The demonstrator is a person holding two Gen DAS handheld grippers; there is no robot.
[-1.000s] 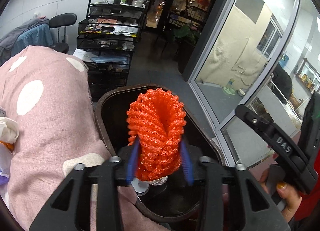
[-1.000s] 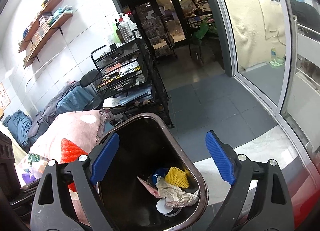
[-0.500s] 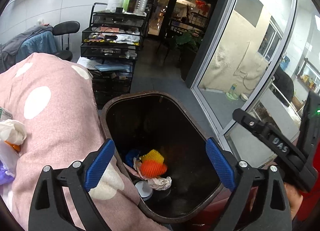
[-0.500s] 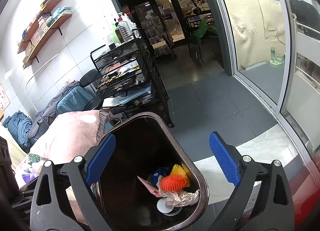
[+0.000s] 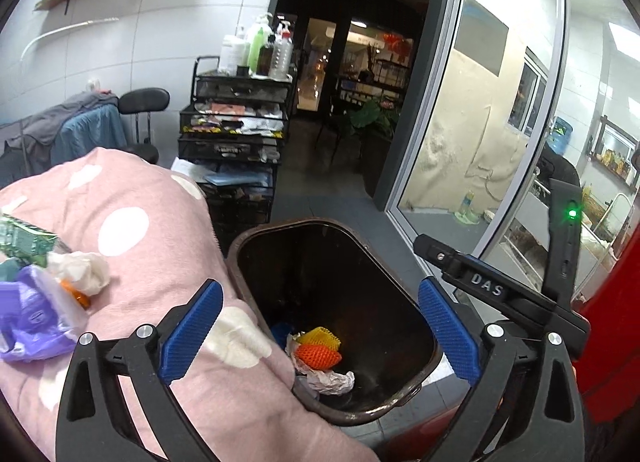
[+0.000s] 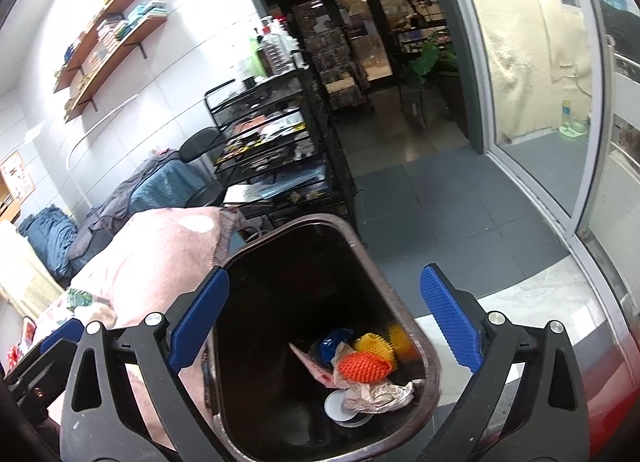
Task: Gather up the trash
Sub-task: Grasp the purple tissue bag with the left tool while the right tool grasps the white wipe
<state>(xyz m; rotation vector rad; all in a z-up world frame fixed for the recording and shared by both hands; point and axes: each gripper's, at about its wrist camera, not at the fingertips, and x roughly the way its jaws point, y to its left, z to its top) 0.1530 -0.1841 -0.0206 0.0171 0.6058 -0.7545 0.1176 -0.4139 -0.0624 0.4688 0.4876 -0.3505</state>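
Orange foam net [image 5: 319,355] down in bin [image 5: 400,262]; left gripper [image 5: 320,336] just opened wide, empty; right gripper [image 6: 326,332] wide, empty; best swing left toward tissue [image 5: 82,272] on pink blanket [image 5: 160,246].

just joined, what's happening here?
Trash pickup by a person with two handheld claws. The left claw has just been opening, with nothing between its pads; the orange foam net lies in the dark bin. The right claw is open and empty. More litter waits on the pink blanket.
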